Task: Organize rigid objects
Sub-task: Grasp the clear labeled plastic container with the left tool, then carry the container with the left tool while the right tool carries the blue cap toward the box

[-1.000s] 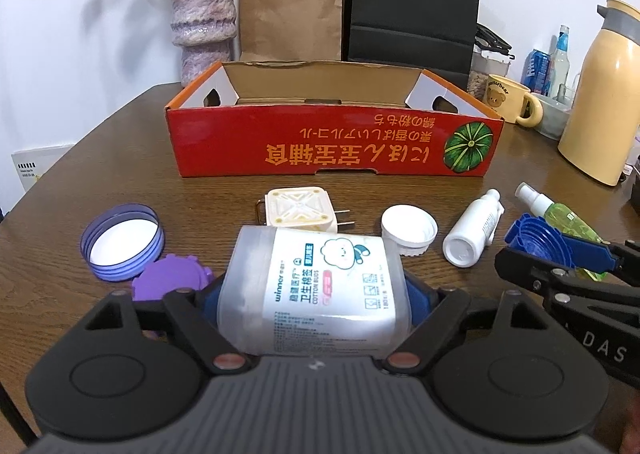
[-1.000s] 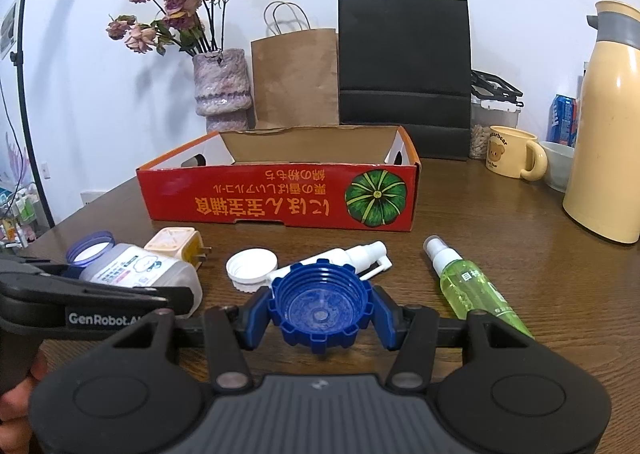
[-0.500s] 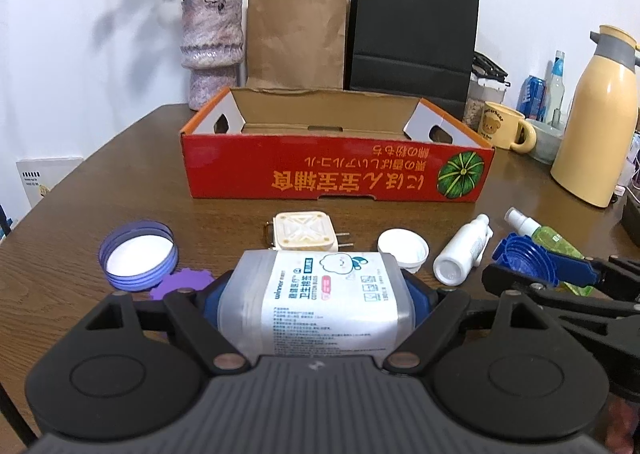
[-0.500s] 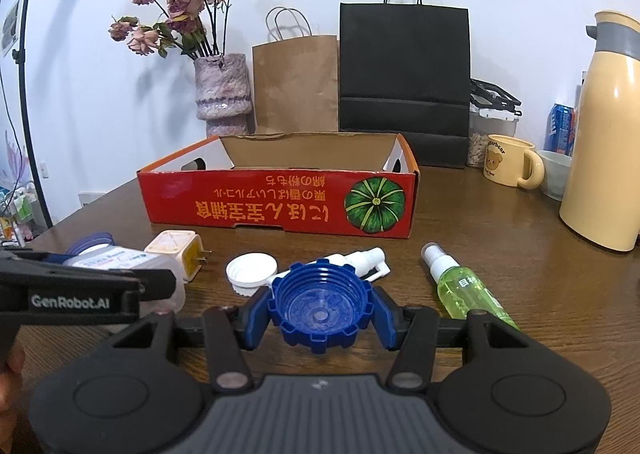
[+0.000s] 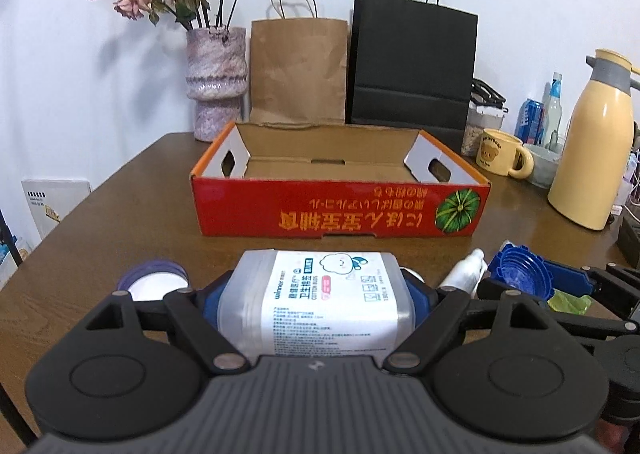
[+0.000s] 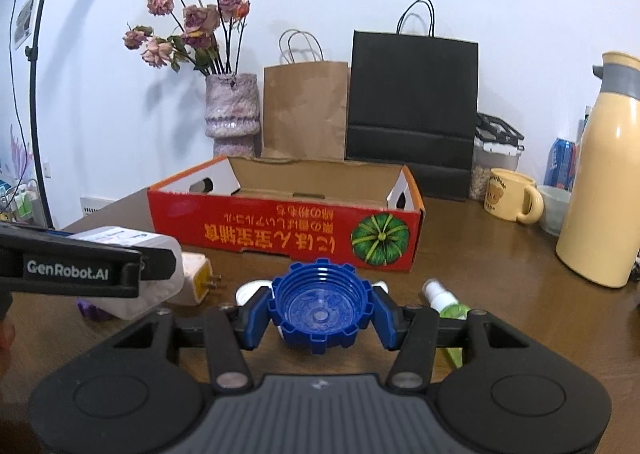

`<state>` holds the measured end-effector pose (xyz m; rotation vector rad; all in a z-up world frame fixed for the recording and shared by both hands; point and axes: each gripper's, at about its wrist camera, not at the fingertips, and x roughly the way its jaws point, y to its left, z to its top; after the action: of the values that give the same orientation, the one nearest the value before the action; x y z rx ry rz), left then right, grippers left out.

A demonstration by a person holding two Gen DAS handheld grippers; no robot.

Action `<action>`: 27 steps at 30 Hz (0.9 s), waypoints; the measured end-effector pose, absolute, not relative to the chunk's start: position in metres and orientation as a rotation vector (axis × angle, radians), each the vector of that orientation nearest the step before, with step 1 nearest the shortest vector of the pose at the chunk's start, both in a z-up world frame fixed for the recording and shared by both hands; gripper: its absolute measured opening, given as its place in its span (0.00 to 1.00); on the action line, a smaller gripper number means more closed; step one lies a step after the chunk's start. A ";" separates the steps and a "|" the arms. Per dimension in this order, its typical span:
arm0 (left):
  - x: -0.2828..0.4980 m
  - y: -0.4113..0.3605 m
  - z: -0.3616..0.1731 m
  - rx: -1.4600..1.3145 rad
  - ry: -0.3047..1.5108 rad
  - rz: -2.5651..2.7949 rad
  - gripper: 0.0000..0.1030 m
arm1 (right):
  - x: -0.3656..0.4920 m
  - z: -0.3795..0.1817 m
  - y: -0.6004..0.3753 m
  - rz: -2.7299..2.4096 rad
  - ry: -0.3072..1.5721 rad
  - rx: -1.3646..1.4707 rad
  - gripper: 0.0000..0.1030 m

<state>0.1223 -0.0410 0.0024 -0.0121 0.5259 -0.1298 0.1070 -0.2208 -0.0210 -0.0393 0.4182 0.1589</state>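
My left gripper (image 5: 316, 296) is shut on a clear cotton-bud box (image 5: 316, 302) with a white label, held above the table in front of the red cardboard box (image 5: 340, 210). My right gripper (image 6: 320, 310) is shut on a blue ridged bottle cap (image 6: 320, 304), open side up, held above the table. The red box (image 6: 280, 224) is open and looks empty inside. In the right wrist view the cotton-bud box (image 6: 132, 250) sits at the left. In the left wrist view the blue cap (image 5: 520, 272) sits at the right.
On the table lie a purple lid (image 5: 154, 282), a white plug adapter (image 6: 196, 282), a white bottle (image 5: 464, 272) and a green spray bottle (image 6: 446, 302). Behind the box stand a vase (image 5: 216, 82), paper bags (image 5: 298, 70), a yellow mug (image 5: 500, 152) and a yellow thermos (image 5: 592, 158).
Both grippers have risen with their objects, so the table items sink lower in view and the inside of the red box shows more.
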 end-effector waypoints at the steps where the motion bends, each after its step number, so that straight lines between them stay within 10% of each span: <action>1: 0.123 -0.041 0.004 -0.011 0.523 -0.128 0.81 | 0.108 -0.019 -0.221 0.159 0.412 -0.038 0.50; 27: 0.175 -0.038 0.046 -0.043 0.451 -0.118 0.81 | 0.158 0.024 -0.221 0.162 0.334 -0.025 0.50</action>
<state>0.1746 -0.0380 0.0458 -0.0433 0.4508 -0.1180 0.1584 -0.2214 0.0245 -0.0246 0.3338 0.1618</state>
